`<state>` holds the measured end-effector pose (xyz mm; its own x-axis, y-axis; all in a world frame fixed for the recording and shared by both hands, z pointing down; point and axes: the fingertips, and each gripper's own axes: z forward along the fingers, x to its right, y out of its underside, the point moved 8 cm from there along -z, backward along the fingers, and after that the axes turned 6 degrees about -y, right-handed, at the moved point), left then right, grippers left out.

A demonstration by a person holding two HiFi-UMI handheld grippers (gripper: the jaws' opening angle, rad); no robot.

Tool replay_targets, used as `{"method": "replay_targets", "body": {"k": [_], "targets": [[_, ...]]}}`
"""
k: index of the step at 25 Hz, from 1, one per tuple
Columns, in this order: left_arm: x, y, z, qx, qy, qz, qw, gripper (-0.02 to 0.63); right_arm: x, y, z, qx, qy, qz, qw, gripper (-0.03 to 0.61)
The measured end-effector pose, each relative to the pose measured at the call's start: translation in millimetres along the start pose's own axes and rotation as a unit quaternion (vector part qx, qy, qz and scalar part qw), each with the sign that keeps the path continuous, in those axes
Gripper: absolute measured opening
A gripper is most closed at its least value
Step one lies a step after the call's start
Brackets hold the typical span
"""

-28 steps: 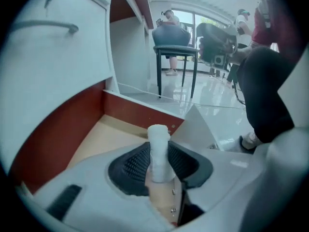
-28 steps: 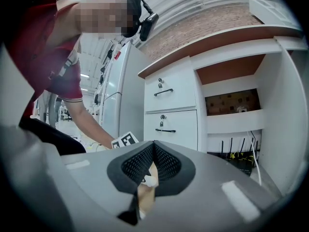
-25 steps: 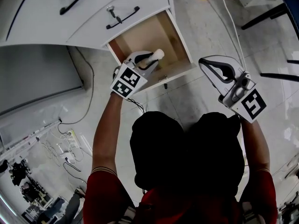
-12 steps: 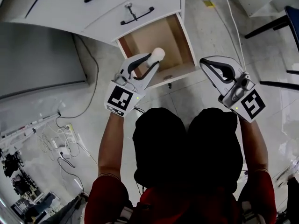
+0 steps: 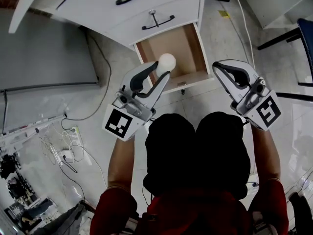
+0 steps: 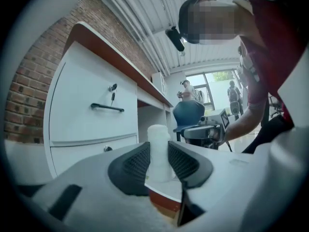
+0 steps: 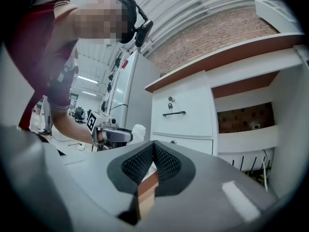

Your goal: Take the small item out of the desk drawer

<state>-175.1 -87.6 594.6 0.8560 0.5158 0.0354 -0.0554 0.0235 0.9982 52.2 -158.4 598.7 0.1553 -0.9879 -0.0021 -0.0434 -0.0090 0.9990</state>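
The small white bottle (image 5: 167, 61) stands upright between the pads of my left gripper (image 5: 157, 71), which is shut on it above the open wooden drawer (image 5: 180, 42). In the left gripper view the bottle (image 6: 158, 149) sits clamped between the two dark pads (image 6: 133, 163), with the drawer's front edge (image 6: 166, 199) below. My right gripper (image 5: 218, 68) hovers to the right of the drawer, level with the left one. Its jaws (image 7: 153, 161) are shut with nothing between them. From the right gripper view the bottle (image 7: 137, 129) shows in the left gripper (image 7: 115, 135).
The white desk (image 5: 122, 13) has two shut drawers with black handles above the open one, a key (image 5: 153, 16) in the nearer. Cables and a power strip (image 5: 63, 155) lie on the floor at left. Dark chair legs (image 5: 281, 35) stand at right. People stand far off (image 6: 186, 88).
My left gripper has risen out of the drawer with the white bottle and turned level. The right gripper has lifted a little beside it.
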Motion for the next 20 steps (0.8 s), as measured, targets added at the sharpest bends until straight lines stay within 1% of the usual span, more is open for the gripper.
{"method": "replay_targets", "body": {"k": [4, 7, 12, 15, 20], "targets": [[3, -35, -8, 0.038, 0.003, -0.014, 0.9992, 0.126, -4, -26, 10, 0.014, -0.012, -0.008, 1.000, 0.012], [4, -59, -16, 0.055, 0.001, -0.018, 0.9983, 0.126, -7, -43, 16, 0.016, -0.017, -0.006, 1.000, 0.012], [1, -99, -27, 0.058, -0.010, -0.022, 0.9980, 0.126, -11, -79, 23, 0.014, -0.023, 0.014, 1.000, 0.012], [7, -127, -33, 0.058, -0.013, -0.025, 0.9979, 0.126, -15, -105, 20, 0.005, -0.022, 0.020, 1.000, 0.012], [11, -170, -42, 0.046, -0.019, -0.038, 0.9981, 0.126, -24, -148, 18, -0.008, -0.018, 0.029, 0.999, 0.012]]}}
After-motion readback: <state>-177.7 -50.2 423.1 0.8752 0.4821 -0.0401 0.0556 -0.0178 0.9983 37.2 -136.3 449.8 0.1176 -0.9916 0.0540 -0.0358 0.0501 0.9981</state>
